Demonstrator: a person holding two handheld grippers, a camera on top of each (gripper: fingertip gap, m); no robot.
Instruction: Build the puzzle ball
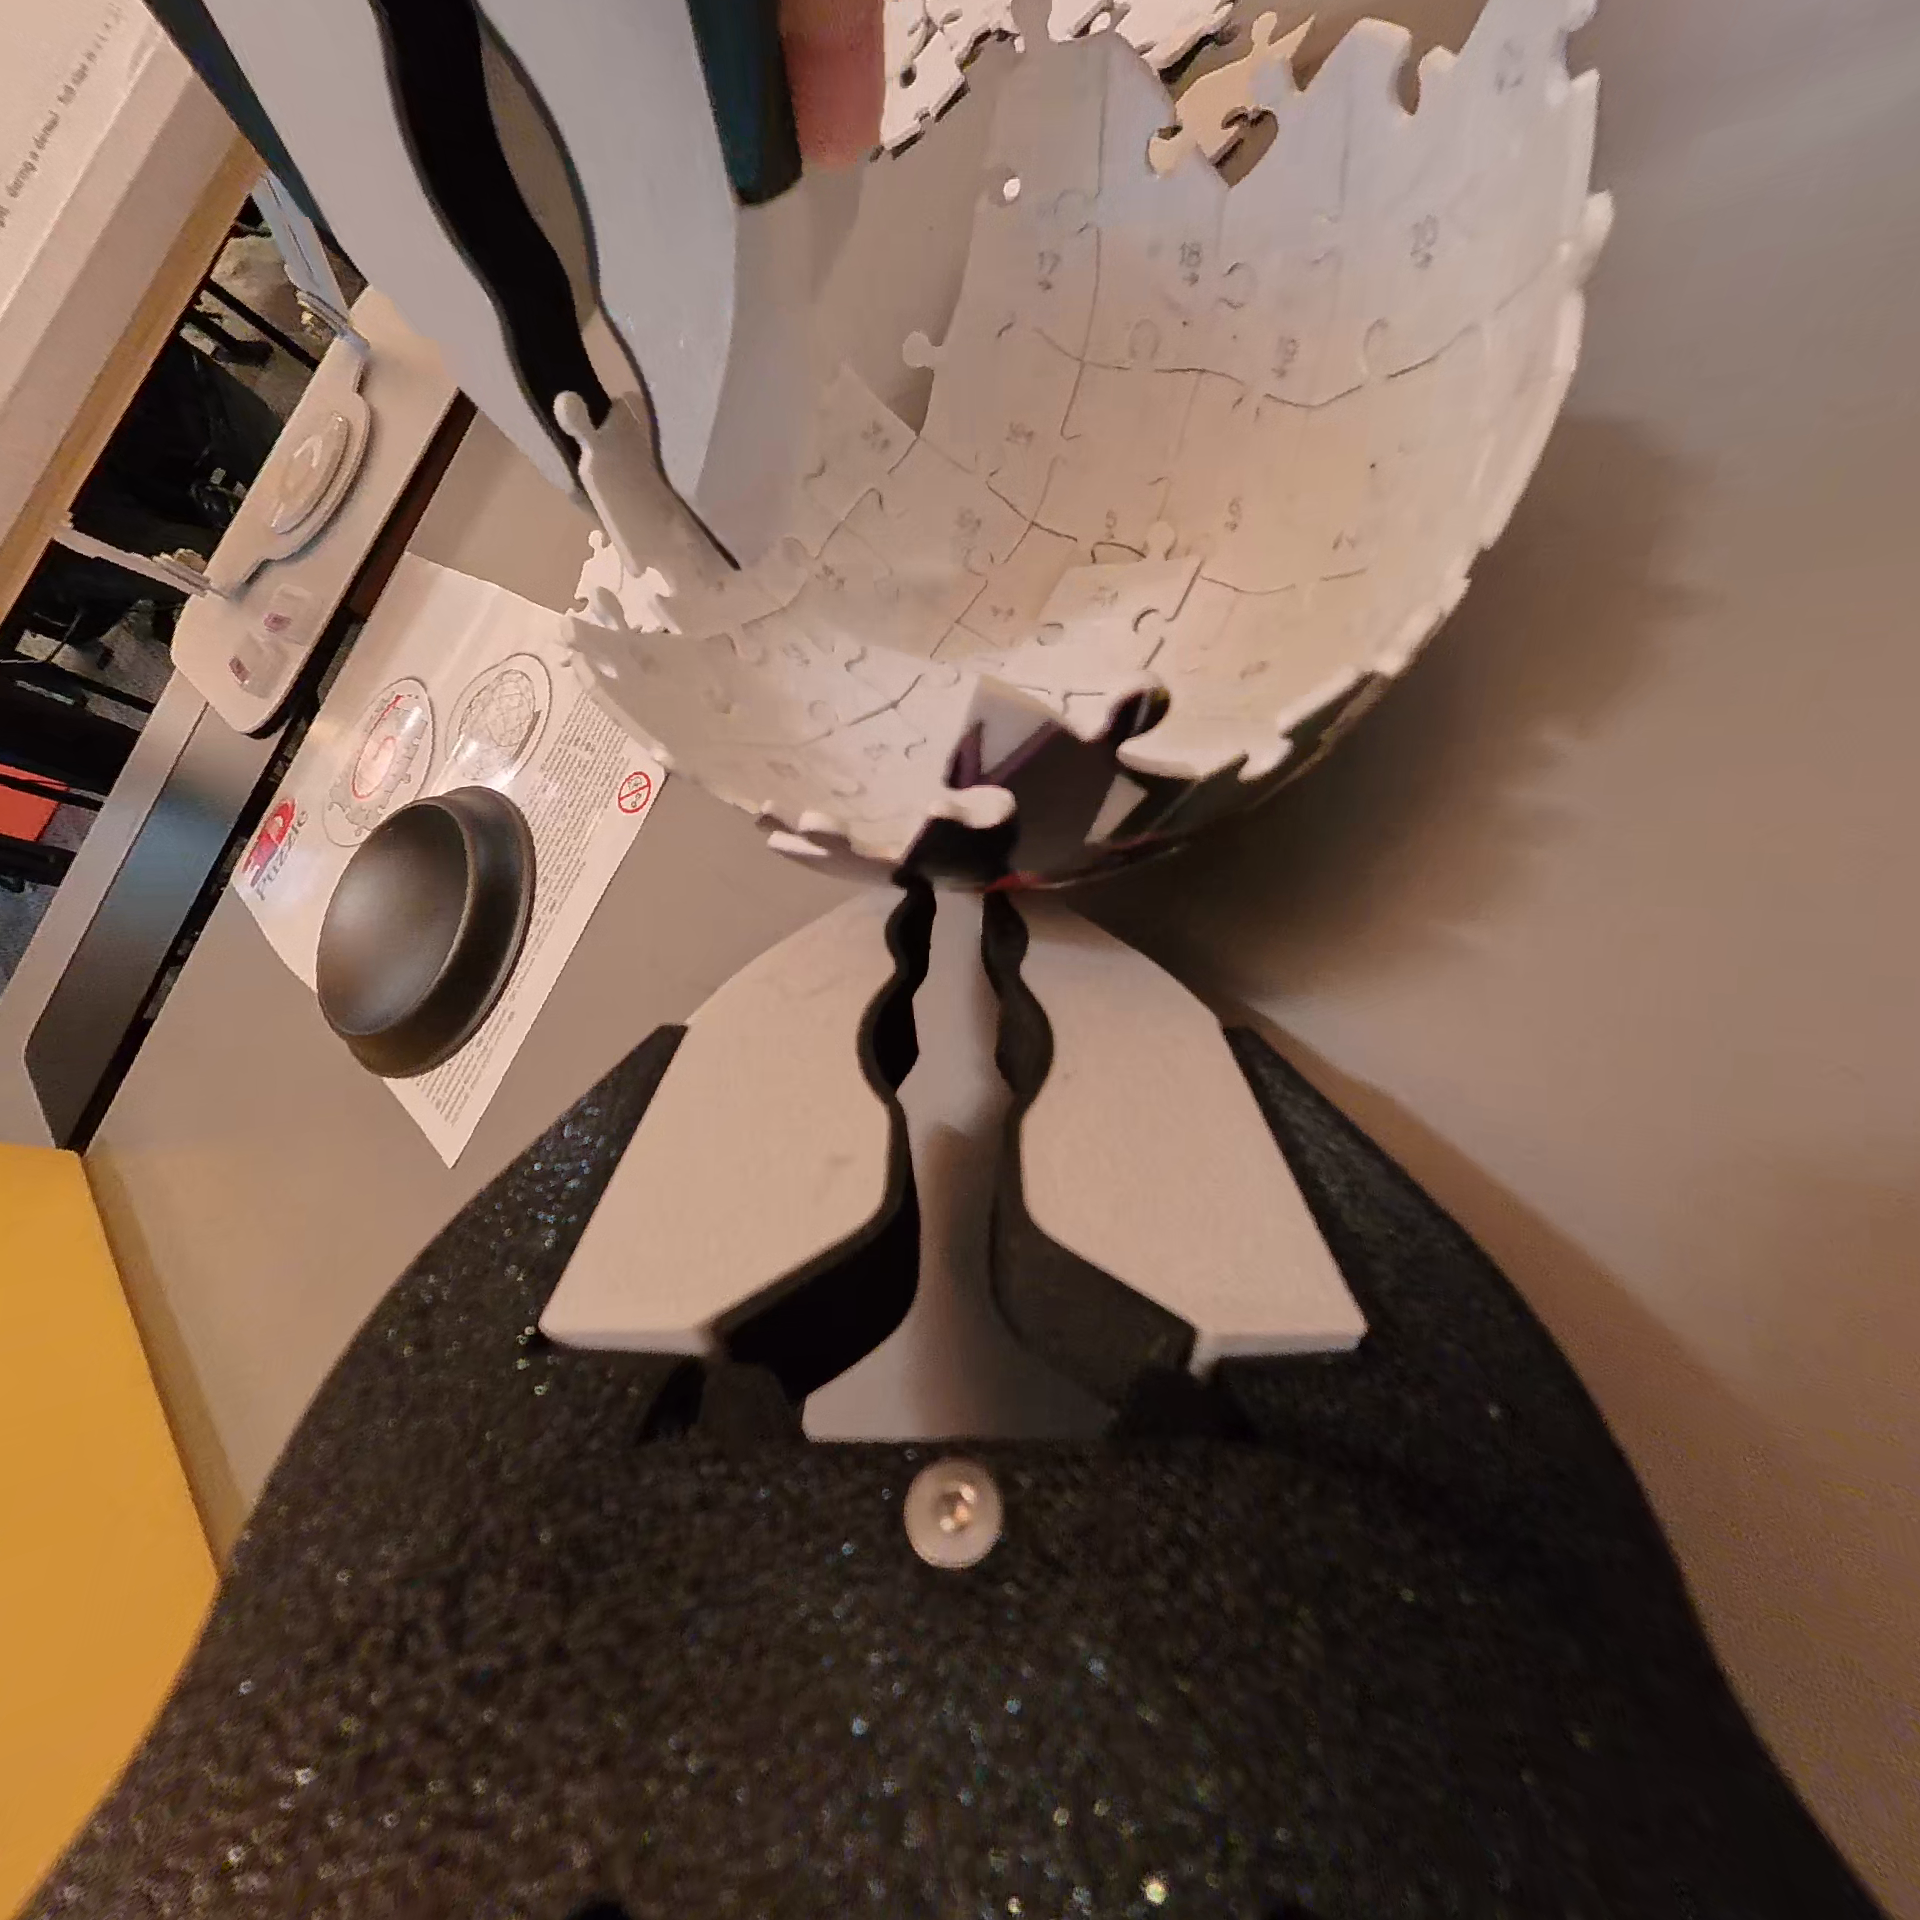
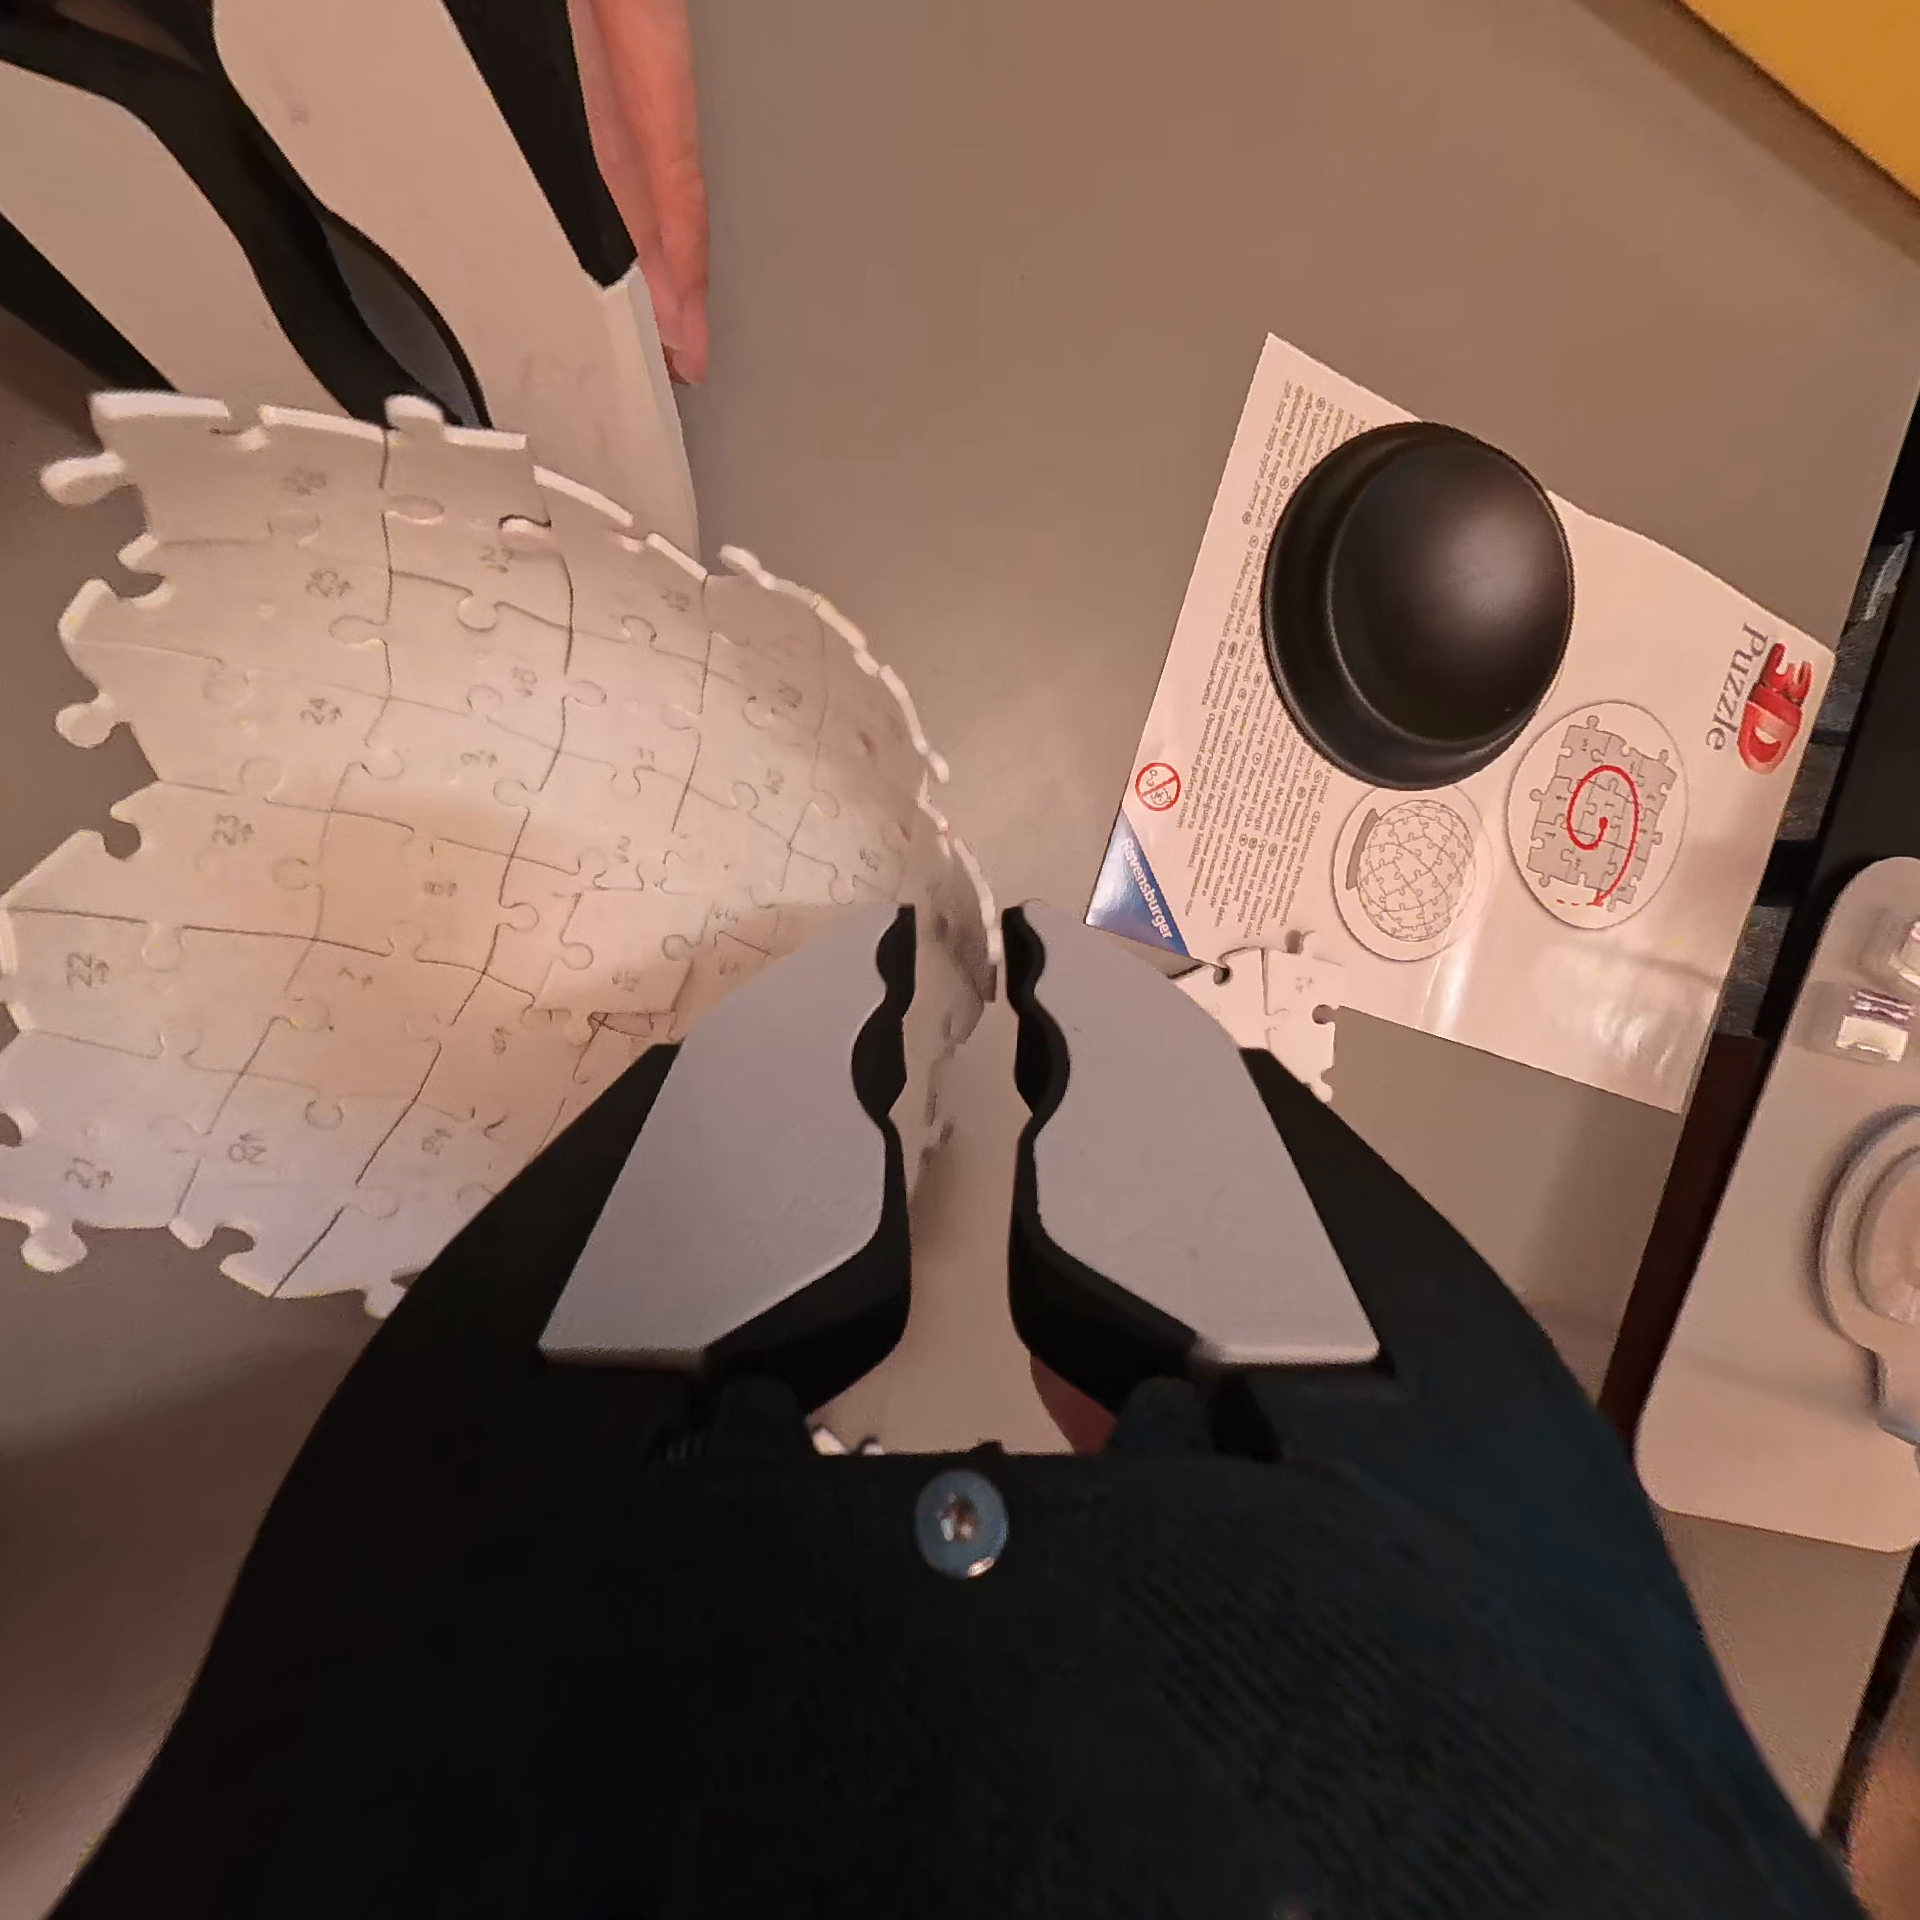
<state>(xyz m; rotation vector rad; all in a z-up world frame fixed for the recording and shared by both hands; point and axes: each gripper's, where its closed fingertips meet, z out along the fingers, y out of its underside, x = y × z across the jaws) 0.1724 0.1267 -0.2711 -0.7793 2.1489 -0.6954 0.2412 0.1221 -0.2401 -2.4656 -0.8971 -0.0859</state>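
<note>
Both wrist cameras look down close from opposite sides, sharing the half-built puzzle ball [image 1: 1195, 499] [image 2: 416, 831] and black stand [image 1: 426, 935] [image 2: 1418, 603].

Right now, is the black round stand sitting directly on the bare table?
No: in the right wrist view the black stand rests on the instruction sheet, which lies on the grey table.

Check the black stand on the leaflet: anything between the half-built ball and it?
Nothing visible. The black stand sits on the leaflet with bare table between it and the puzzle shell. Both the left gripper and right gripper are clamped on the shell's rim.
</note>
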